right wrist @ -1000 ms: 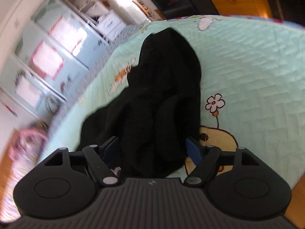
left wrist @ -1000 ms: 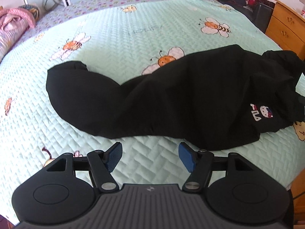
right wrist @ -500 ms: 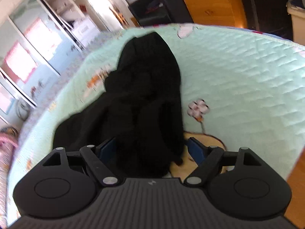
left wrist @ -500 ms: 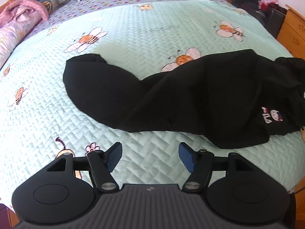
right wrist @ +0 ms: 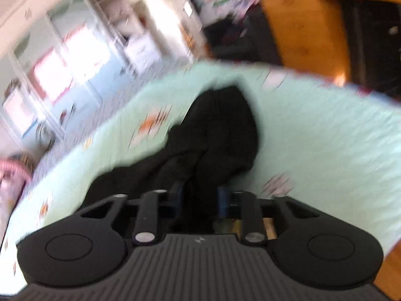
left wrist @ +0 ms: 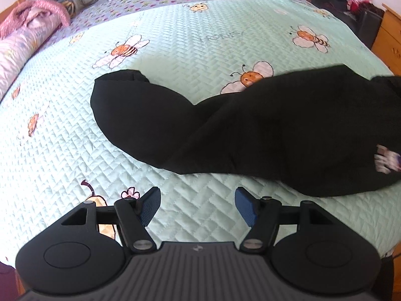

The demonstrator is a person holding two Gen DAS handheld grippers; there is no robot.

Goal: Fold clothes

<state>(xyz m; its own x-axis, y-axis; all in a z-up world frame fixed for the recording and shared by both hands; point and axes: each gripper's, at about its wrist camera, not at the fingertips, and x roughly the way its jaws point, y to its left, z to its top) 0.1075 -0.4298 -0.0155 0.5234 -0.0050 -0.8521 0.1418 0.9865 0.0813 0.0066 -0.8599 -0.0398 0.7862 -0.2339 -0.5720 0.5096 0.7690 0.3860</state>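
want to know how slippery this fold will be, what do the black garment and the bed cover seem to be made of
Black garment: looks like a thin matte woven fabric, maybe a light synthetic. It drapes in soft rounded folds with no shine. A small printed logo sits near one end.

Bed cover: quilted cloth with a slight satin sheen. Stitched zigzag lines puff the mint surface, and bees are printed on it. The exact fibre cannot be told.

Black garment (left wrist: 250, 125): matt soft cloth; bedspread (left wrist: 188, 50): quilted fabric (slight sheen); dresser (left wrist: 388, 42): smooth wood.
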